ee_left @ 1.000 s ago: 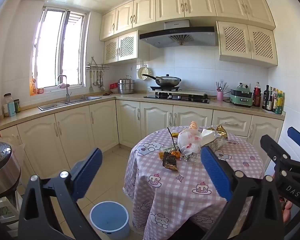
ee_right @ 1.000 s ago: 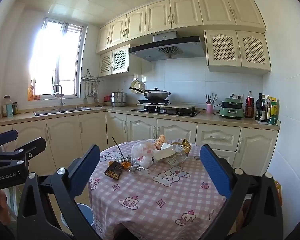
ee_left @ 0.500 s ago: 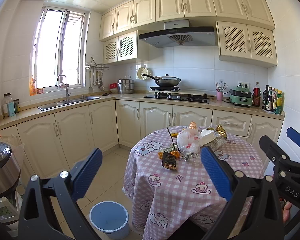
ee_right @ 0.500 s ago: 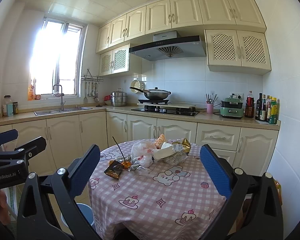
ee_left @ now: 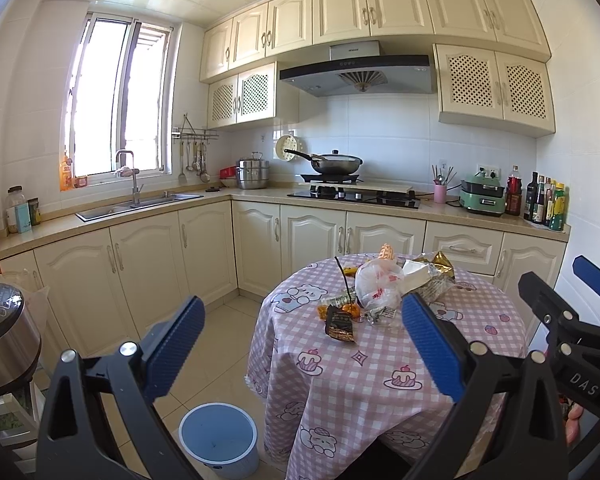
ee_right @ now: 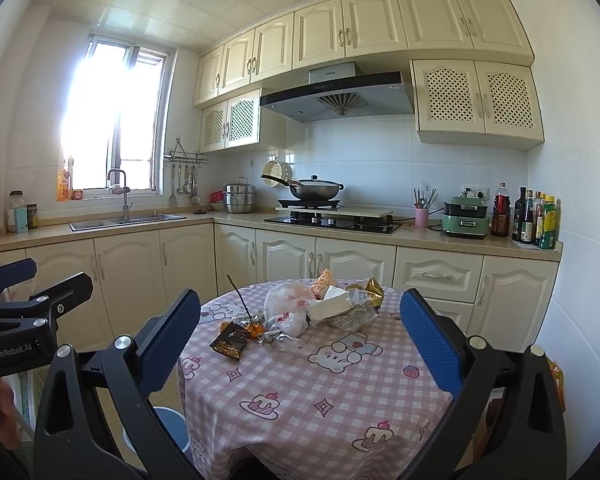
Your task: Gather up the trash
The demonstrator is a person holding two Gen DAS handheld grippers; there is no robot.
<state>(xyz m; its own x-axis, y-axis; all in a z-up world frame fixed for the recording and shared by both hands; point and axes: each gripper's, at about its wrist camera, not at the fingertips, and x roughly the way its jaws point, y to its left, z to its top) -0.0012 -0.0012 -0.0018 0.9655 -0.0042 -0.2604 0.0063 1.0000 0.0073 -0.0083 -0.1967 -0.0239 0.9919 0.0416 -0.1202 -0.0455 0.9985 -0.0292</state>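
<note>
A heap of trash lies on the round table with the pink checked cloth (ee_left: 380, 384) (ee_right: 308, 384): a white plastic bag (ee_left: 378, 284) (ee_right: 286, 310), a dark snack wrapper (ee_left: 340, 325) (ee_right: 230, 343), orange peel (ee_right: 254, 330), crumpled white paper (ee_right: 328, 307) and a gold foil wrapper (ee_left: 438, 259) (ee_right: 370, 288). A blue bin (ee_left: 219, 438) (ee_right: 172, 430) stands on the floor left of the table. My left gripper (ee_left: 302, 350) is open and holds nothing, well short of the heap. My right gripper (ee_right: 300, 346) is open too, above the table's near side.
Cream cabinets and a counter run along the back and left walls, with a sink (ee_left: 138, 204), a hob with a wok (ee_left: 336, 164), a green appliance (ee_left: 482, 196) and bottles (ee_left: 546, 200). A steel cooker (ee_left: 4, 344) stands at the left edge.
</note>
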